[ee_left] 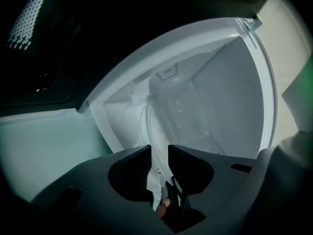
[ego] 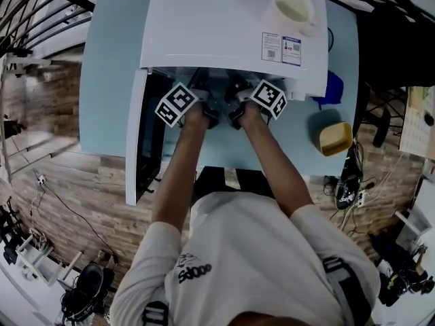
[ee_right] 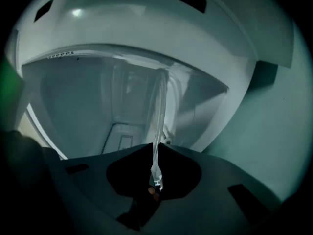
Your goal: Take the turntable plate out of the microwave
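The clear glass turntable plate [ee_left: 152, 126] sits inside the white microwave [ego: 224, 26], and its rim runs edge-on through both gripper views. My left gripper [ee_left: 159, 153] has the rim between its jaws, which stand a little apart around it. My right gripper [ee_right: 155, 148] is shut tight on the plate's rim [ee_right: 160, 106]. In the head view both grippers reach into the cavity side by side. Only their marker cubes [ego: 178, 102] [ego: 270, 97] and the person's hands show, since the microwave's top hides the jaws and the plate.
The microwave door [ego: 139, 141] hangs open to the left of the arms. A cream cup [ego: 293, 9] stands on the microwave's top. A yellow bowl [ego: 335, 138] and a blue object [ego: 333, 87] lie on the light-blue table [ego: 109, 80] to the right.
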`<state>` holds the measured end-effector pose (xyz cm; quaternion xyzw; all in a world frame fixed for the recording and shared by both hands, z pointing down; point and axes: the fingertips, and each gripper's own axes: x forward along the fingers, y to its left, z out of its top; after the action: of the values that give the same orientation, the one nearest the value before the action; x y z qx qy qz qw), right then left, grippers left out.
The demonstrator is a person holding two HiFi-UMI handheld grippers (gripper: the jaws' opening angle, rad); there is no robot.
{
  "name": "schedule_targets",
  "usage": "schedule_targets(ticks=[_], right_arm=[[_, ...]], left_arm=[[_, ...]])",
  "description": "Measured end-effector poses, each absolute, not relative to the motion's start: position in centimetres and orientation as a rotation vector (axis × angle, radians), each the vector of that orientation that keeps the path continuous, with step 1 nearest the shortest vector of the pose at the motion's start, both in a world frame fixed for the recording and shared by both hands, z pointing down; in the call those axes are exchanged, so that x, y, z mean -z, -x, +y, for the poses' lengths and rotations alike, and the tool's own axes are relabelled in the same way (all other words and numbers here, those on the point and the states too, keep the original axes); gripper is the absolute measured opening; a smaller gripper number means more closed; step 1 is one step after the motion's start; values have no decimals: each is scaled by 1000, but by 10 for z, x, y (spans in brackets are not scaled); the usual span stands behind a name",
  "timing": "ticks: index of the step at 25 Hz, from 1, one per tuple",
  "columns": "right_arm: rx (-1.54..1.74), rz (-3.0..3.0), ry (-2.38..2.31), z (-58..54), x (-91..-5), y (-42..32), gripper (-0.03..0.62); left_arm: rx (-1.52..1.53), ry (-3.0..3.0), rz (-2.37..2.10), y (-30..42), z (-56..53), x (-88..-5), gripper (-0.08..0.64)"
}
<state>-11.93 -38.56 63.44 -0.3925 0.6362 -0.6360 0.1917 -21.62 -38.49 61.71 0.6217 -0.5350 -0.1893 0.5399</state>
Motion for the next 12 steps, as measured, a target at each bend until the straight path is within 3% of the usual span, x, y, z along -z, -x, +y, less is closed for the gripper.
schedule_targets(ticks=[7, 10, 12], right_arm=[[1754, 1722, 1003, -377, -626, 116, 26], [1730, 1732, 974, -373, -620, 113, 26], [1730, 1742, 962, -373, -617, 113, 27]], left_arm=[[504, -1492, -1202, 209, -378, -618, 97], [515, -1512, -1145, 200, -381, -616, 137], [516, -1496, -1137, 198, -384, -618, 90]])
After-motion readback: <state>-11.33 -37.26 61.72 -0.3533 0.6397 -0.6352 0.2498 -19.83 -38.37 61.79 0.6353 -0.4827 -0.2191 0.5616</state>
